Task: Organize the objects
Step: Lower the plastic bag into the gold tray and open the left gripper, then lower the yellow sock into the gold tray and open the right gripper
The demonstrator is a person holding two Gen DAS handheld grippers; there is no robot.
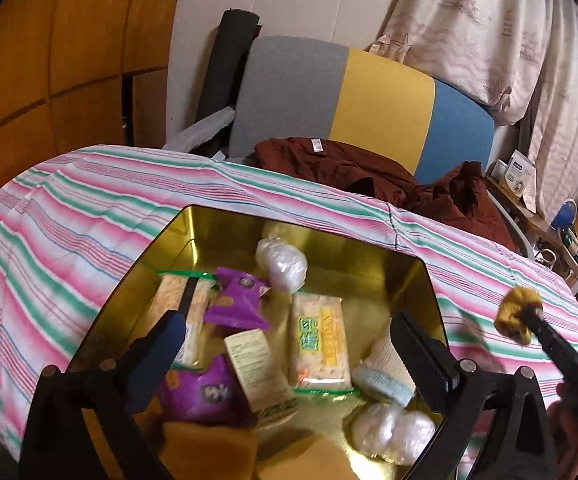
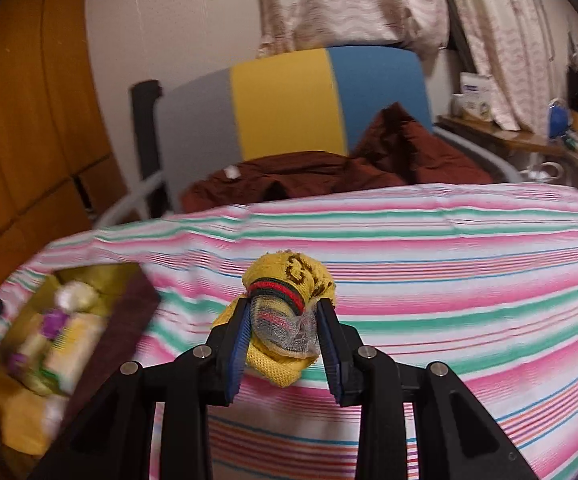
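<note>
Your right gripper point(image 2: 285, 340) has its fingers clamped on the rolled yellow sock point(image 2: 289, 280), mid-frame above the striped cloth point(image 2: 449, 240). The left gripper point(image 1: 289, 340) hangs with fingers apart over the gold tin point(image 1: 369, 248) at lower centre. The step in hand is likely transfer: carry the sock toward the tin at lower left, then release.

Yellow rolled sock point(image 2: 289, 320) clamped above striped cloth point(image 2: 449, 280).

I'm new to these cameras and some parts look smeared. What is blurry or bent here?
Left wrist view: the gold tin shows glare and the table edge bows from the fisheye. Right wrist view: the tin is blurred, while the yellow sock in the right gripper stays fairly sharp.
</note>
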